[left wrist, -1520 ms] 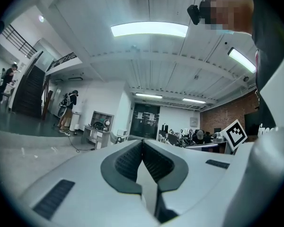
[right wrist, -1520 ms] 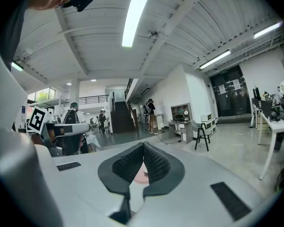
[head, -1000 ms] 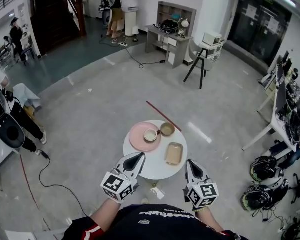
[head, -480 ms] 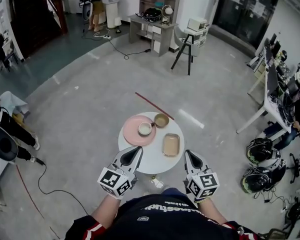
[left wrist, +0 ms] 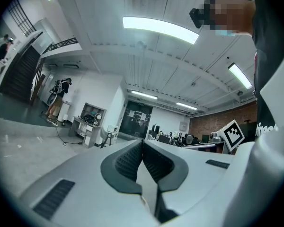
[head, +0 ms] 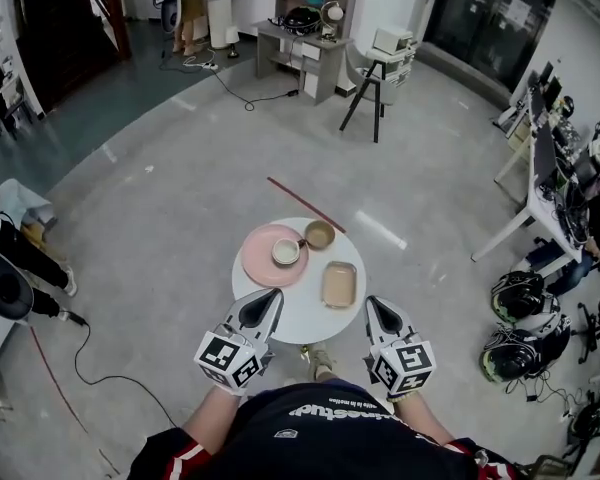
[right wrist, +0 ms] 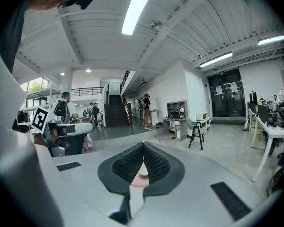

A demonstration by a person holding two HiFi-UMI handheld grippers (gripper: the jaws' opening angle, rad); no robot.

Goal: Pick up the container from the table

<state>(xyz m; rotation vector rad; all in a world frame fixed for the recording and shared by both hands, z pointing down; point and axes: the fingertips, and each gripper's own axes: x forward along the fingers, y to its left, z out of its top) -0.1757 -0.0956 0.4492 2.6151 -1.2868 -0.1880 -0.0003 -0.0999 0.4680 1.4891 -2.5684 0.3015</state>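
Observation:
A tan rectangular container lies on the right half of a small round white table. A pink plate carrying a pale cup sits at the table's left, with a brown bowl behind. My left gripper is shut and empty over the table's near left edge. My right gripper is shut and empty at the near right edge, just short of the container. In the left gripper view the left gripper faces the room. In the right gripper view the right gripper frames the cup.
A red stick lies on the floor beyond the table. Helmets and bags sit on the floor at the right beside a white desk. A black cable runs across the floor at the left, where a person sits.
The head view has shifted, so the table sits a little higher and further left in frame. Both grippers stay shut at the table's near edge and have sunk slightly.

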